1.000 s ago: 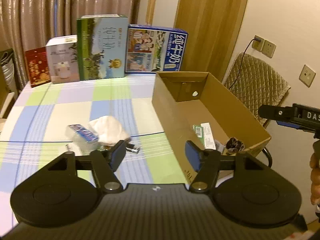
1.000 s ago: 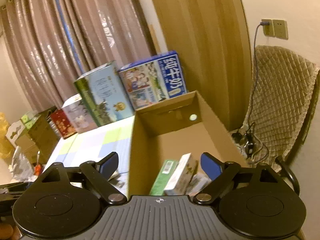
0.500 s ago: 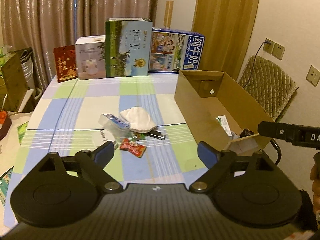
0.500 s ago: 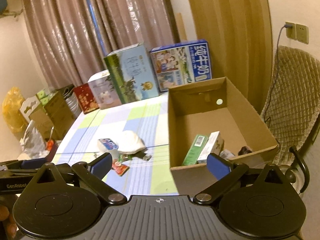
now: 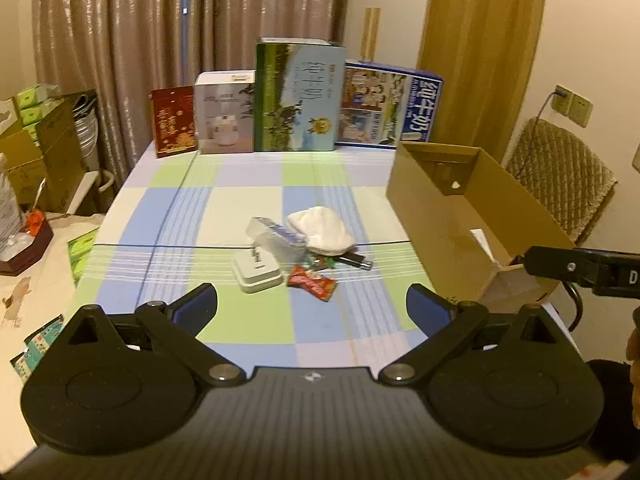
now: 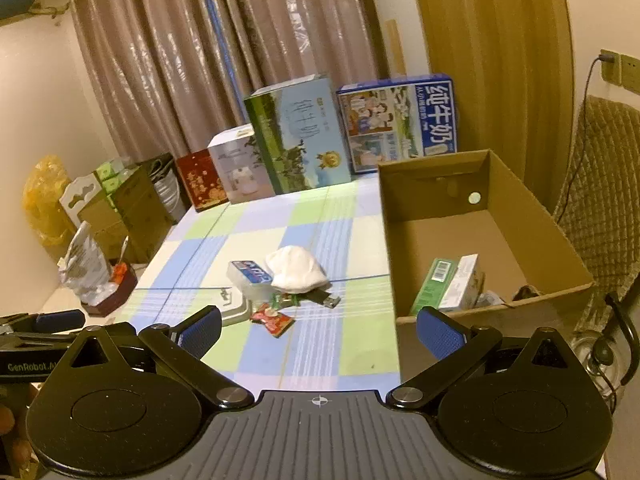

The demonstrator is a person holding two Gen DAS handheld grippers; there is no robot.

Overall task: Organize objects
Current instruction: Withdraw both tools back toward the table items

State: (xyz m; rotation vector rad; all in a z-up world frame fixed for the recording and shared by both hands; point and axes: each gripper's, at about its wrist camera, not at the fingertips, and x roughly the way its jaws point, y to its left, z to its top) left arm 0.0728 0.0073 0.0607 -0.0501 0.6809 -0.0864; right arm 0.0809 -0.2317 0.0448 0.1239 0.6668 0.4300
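A: What lies in the heap on the checked tablecloth [image 5: 248,196], from the left?

B: A flat white case [image 5: 257,273], then a clear box with a blue label [image 6: 249,273], a red sweet wrapper [image 5: 312,281], a white cloth [image 5: 321,229] and a black stick [image 5: 354,258] poking out from under the cloth. They touch or overlap near the table's middle.

A: And right of that?

B: A cardboard box [image 6: 532,216], open on top, holding a green packet [image 6: 434,284] beside a white packet [image 6: 460,282].

A: The grippers?

B: The left gripper [image 5: 312,307] and right gripper [image 6: 318,332] both have their fingers spread wide with nothing between them, above the table's near edge.

A: Any writing?

B: "GenRobot" on the left tool's side; the blue carton [image 6: 398,120] at the back reads 纯牛奶.
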